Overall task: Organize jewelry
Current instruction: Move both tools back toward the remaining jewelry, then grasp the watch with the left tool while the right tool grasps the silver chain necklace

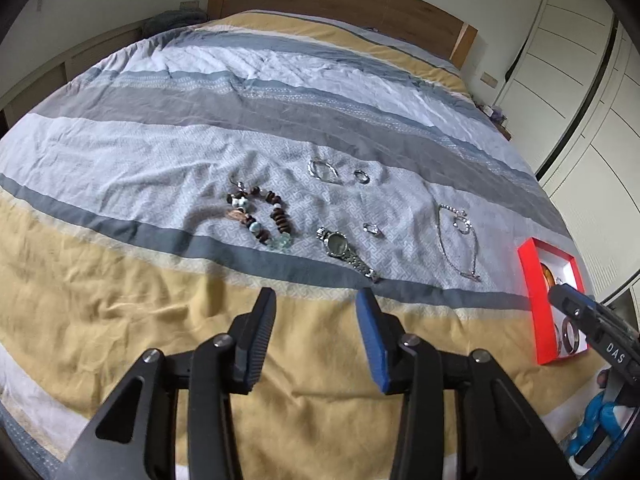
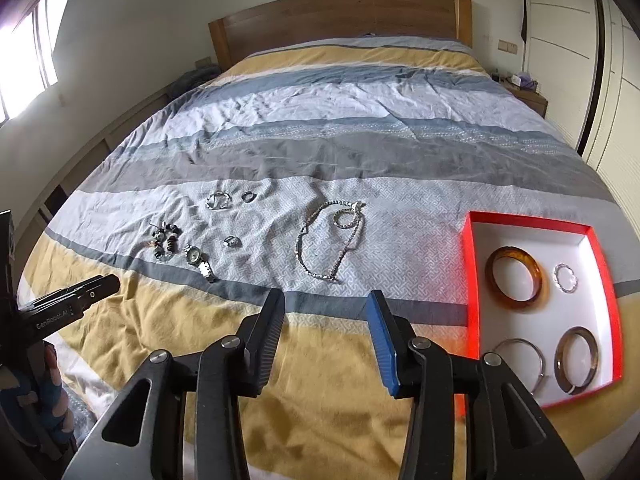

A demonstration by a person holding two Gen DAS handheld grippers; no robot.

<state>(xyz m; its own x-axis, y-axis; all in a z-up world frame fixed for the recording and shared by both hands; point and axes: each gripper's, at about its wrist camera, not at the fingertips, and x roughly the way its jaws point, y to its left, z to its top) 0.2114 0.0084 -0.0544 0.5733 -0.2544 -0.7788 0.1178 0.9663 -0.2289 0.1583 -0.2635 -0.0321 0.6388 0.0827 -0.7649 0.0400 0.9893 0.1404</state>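
Left wrist view
Surface: a bed with a striped bedspread [image 1: 200,128] in bands of white, grey, blue and mustard yellow, lightly creased.
Room: wooden headboard [image 1: 340,0] against a pale wall; white wardrobe doors [image 1: 580,92] along the right.
Left gripper [image 1: 316,312]: fingers spread wide, nothing between them, hanging over the yellow band.
Jewelry on the pale patterned band: beaded bracelet [image 1: 262,216] at left, wristwatch [image 1: 344,250] just to its right, a small ring [image 1: 373,229] near the watch, a silver bangle [image 1: 323,171] and another ring [image 1: 362,176] farther back, a silver chain necklace [image 1: 460,240] toward the right.
Red box [image 1: 532,292]: at the right edge of the bed, partly hidden by the other gripper's tip.

Right wrist view
Surface: the same bedspread, yellow band under the fingers.
Room: a bright window [image 2: 24,64] at left, a bedside table [image 2: 528,96] far right.
Right gripper [image 2: 328,308]: fingers parted, holding nothing.
Box contents: an amber bangle [image 2: 516,278], a small twisted silver ring-shaped piece [image 2: 565,278], a thin silver bangle [image 2: 524,364] and a dark metal bangle [image 2: 576,360], lying apart on the white floor of the box.
Loose pieces: the necklace lies between the box and the watch cluster.
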